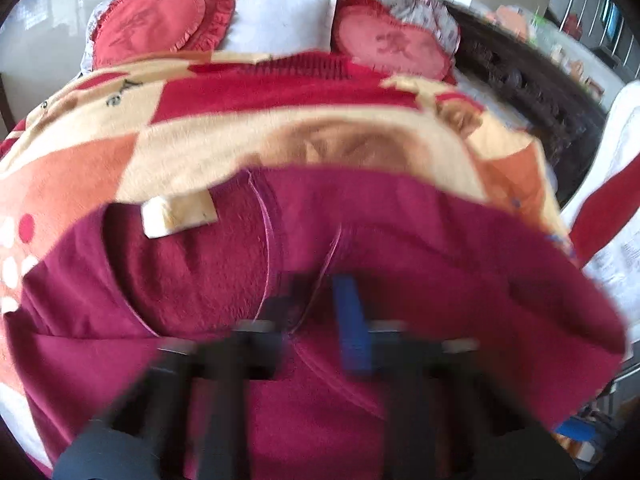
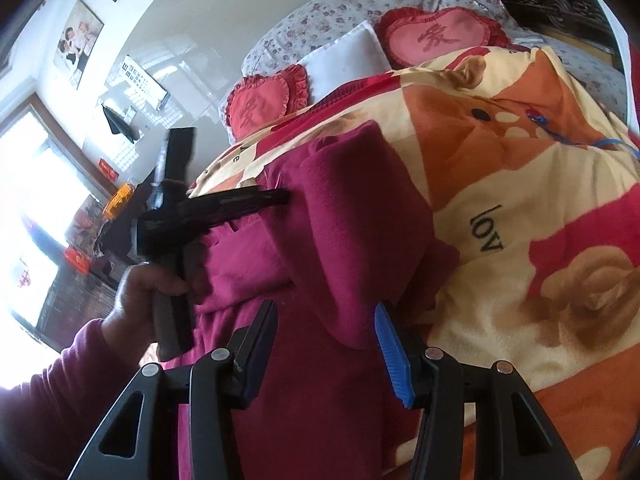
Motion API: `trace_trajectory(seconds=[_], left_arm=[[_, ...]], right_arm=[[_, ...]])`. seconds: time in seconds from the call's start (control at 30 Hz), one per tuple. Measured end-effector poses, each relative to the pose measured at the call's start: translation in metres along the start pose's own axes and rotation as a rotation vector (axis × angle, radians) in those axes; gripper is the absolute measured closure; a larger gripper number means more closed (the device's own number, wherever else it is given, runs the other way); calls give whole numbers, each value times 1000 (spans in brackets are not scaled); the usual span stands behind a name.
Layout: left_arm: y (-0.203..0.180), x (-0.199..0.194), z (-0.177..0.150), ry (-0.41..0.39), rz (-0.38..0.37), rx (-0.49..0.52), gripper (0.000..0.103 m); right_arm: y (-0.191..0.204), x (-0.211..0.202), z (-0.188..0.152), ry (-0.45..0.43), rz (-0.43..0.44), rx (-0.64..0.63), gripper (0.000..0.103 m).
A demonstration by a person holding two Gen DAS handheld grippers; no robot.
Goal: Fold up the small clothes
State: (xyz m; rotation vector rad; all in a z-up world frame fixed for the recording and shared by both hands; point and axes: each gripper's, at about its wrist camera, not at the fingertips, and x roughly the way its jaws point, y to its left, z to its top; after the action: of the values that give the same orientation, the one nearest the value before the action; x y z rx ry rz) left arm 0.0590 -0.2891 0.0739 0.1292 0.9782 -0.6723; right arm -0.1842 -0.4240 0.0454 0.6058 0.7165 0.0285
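A dark red fleece garment (image 1: 360, 240) lies on a patterned blanket on the bed, with a cream label (image 1: 178, 214) showing near its collar. My left gripper (image 1: 316, 312) is blurred just above the garment's middle, jaws a little apart, nothing clearly between them. In the right wrist view the left gripper (image 2: 276, 196) reaches over the garment (image 2: 340, 240) from the left, held by a hand. My right gripper (image 2: 326, 344) is open, its fingers either side of a raised fold of the garment.
The blanket (image 1: 280, 128) in orange, cream and red covers the bed. Heart-shaped red cushions (image 1: 152, 28) and a white pillow (image 1: 280, 20) lie at the head. A dark carved bed frame (image 1: 520, 80) runs along the right. A blue cable (image 2: 580, 140) lies on the blanket.
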Motion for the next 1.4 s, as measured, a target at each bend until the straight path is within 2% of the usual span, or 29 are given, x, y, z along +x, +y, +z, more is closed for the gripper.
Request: trace_trajectory(seconds=[0.17, 0.27, 0.33, 0.4, 0.43, 0.47, 0.67, 0.7, 0.77, 0.8, 0.83, 0.9, 0.93, 1.13, 1.2, 1.3, 1.33, 1.37, 1.4], left_arm=[[25, -61, 10, -102, -52, -27, 99], [40, -72, 11, -98, -68, -52, 99], [41, -68, 11, -83, -44, -61, 95], [40, -55, 11, -47, -64, -85, 66], [39, -49, 8, -33, -80, -91, 41], [35, -41, 5, -34, -96, -100, 36], [8, 5, 1, 25, -73, -43, 37], [1, 12, 0, 39, -58, -8, 39], [-11, 21, -3, 45, 17, 64, 61], [-12, 20, -3, 35, 26, 71, 67], [-10, 18, -3, 30, 23, 64, 85], [0, 3, 2, 15, -1, 21, 92], [7, -7, 5, -5, -9, 2, 103], [61, -99, 7, -167, -32, -112, 103], [73, -109, 6, -168, -45, -128, 103], [67, -96, 3, -127, -30, -99, 100], [60, -89, 3, -113, -32, -75, 92], [49, -78, 1, -93, -42, -38, 77], [40, -68, 0, -73, -45, -9, 68]], right_arm=[[2, 0, 6, -19, -6, -4, 54], [7, 2, 7, -27, 6, 2, 53], [11, 4, 7, -26, 13, 5, 52], [14, 5, 6, -22, 14, 4, 47], [15, 5, 6, -18, 18, 1, 47], [16, 5, 5, -15, 19, -3, 46], [10, -4, 2, -8, -17, -36, 46], [5, -6, 3, -14, -18, -25, 46], [-2, -8, 4, -20, -19, -2, 46], [-6, -8, 5, -22, -20, 9, 46], [-9, -9, 5, -26, -22, 23, 46], [-12, -9, 6, -29, -17, 36, 46], [-13, -9, 6, -30, -12, 42, 46], [0, -8, 14, -61, -6, 23, 46], [4, -5, 18, -64, -8, 17, 46], [9, 0, 20, -59, 2, 31, 46], [12, 0, 19, -62, 11, 37, 46], [15, -1, 17, -64, 19, 36, 45], [16, -1, 16, -64, 21, 33, 44]])
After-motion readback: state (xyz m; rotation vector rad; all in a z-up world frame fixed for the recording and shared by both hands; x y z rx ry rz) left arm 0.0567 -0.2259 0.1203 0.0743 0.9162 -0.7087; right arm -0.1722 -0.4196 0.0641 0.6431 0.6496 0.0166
